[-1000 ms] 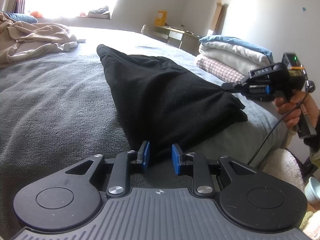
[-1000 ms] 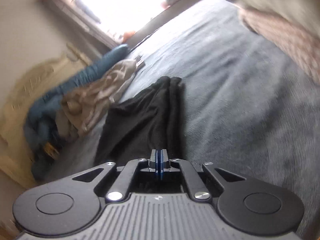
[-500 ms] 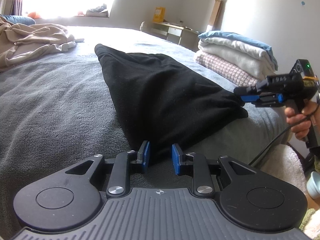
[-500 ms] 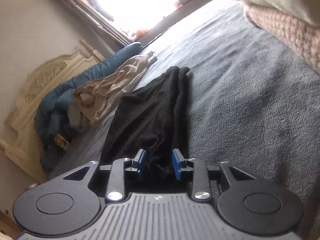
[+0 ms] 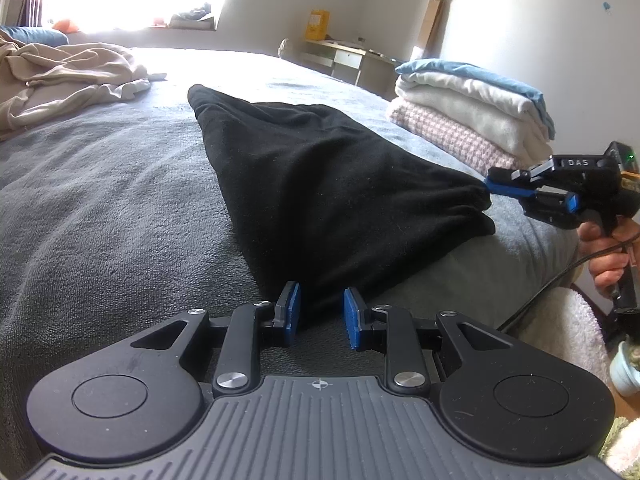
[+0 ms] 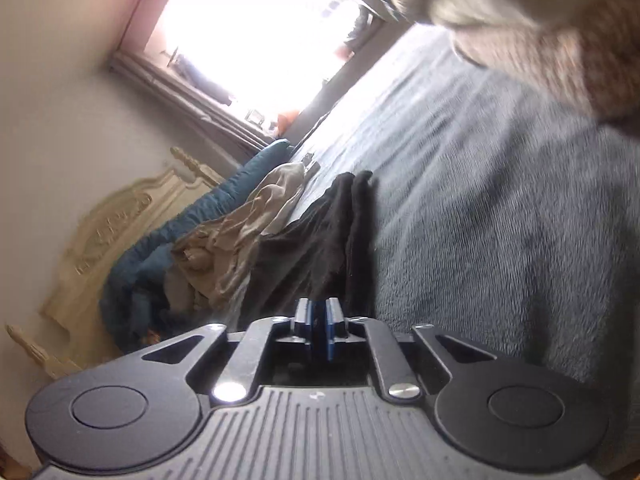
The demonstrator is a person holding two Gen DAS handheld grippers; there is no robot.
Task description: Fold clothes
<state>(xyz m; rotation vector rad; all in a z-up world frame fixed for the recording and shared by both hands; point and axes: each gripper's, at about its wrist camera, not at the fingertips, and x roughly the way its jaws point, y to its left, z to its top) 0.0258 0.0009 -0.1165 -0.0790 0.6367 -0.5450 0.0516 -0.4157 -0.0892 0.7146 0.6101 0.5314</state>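
A black garment (image 5: pixel 328 184) lies folded lengthwise on the grey bed (image 5: pixel 100 208), narrowing toward the window. My left gripper (image 5: pixel 322 312) is open, its blue pads (image 5: pixel 291 308) on either side of the garment's near corner. Held by a hand (image 5: pixel 608 256), my right gripper (image 5: pixel 494 184) meets the garment's right corner at the bed's edge. In the right wrist view the right gripper (image 6: pixel 318 326) is shut with the black garment (image 6: pixel 324 236) running straight out from its pads.
A stack of folded towels (image 5: pixel 472 120) sits on the bed to the right of the garment. Crumpled beige cloth (image 5: pixel 68 76) lies at the far left, with a teal pillow (image 6: pixel 192 220) and a headboard (image 6: pixel 108 232) beyond. A desk (image 5: pixel 344 60) stands by the far wall.
The right gripper was shut one second ago, opened around the garment's corner half a second ago, and is now shut on it. The left gripper stayed open in place.
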